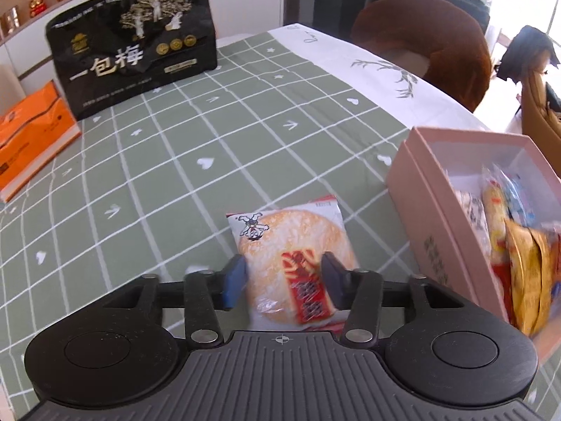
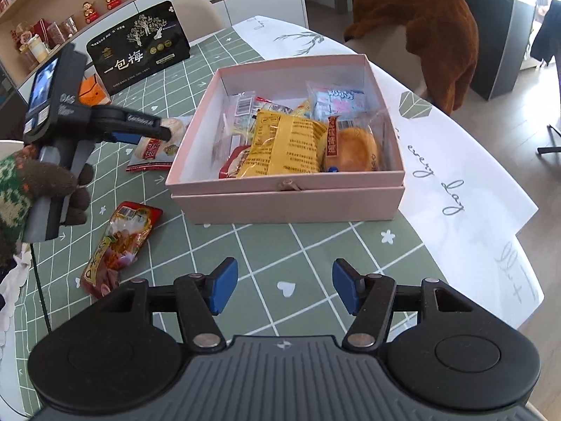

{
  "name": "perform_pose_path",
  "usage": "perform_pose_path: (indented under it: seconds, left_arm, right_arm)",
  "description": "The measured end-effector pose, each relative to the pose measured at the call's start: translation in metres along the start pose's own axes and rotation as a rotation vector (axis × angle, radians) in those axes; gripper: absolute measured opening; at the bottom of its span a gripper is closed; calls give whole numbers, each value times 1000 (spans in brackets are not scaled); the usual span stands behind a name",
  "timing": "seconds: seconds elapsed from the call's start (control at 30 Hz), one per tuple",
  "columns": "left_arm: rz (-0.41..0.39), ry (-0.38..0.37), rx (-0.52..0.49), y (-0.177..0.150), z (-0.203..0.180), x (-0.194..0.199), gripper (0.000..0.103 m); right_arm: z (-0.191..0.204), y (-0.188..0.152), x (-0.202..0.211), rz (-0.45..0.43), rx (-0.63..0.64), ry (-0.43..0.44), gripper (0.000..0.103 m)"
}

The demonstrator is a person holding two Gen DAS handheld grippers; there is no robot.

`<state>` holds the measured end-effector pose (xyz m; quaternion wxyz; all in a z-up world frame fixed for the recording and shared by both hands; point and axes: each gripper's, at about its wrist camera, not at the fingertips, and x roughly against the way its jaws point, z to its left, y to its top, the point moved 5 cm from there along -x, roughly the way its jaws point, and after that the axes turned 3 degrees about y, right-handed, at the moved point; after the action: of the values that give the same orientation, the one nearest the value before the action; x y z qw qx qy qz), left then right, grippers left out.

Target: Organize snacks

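Observation:
A rice cracker packet lies on the green checked tablecloth, left of the pink box. My left gripper is over it, its blue pads either side of the packet with a gap, so it looks open. In the right wrist view the left gripper is above the same packet. The pink box holds several snack packets, among them a yellow bag. My right gripper is open and empty in front of the box. A red snack packet lies front left.
A big black bag stands at the far side of the table, an orange box to its left. A brown plush bear sits on a chair beyond the table. The table edge runs along the right.

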<state>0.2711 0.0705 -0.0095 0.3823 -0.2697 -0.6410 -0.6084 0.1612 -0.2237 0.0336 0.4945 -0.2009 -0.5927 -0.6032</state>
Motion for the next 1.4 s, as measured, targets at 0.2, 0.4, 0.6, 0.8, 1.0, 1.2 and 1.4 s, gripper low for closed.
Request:
perform_pose_path:
  seconds: [0.2, 0.4, 0.6, 0.8, 1.0, 1.2, 1.4]
  left_arm:
    - [-5, -86, 98, -42, 38, 30, 24]
    - [-42, -170, 334, -94, 101, 80, 25]
    - [-13, -177, 419, -147, 141, 117, 25]
    - [1, -177, 469, -165, 163, 118, 25]
    - [14, -205, 464, -163, 160, 109, 25]
    - [31, -236, 387, -149, 126, 102, 25]
    - [-6, -275, 290, -103, 80, 94, 25]
  right_arm:
    - [38, 2, -3, 12, 60, 23, 61]
    - [104, 2, -41, 125, 3, 173, 65]
    - [163, 9, -99, 219, -46, 135, 71]
    - [214, 9, -130, 189, 186, -77, 96]
    - [210, 0, -121, 185, 243, -53, 86]
    - [169, -11, -92, 190, 243, -59, 73]
    - [96, -20, -55, 135, 135, -135, 71]
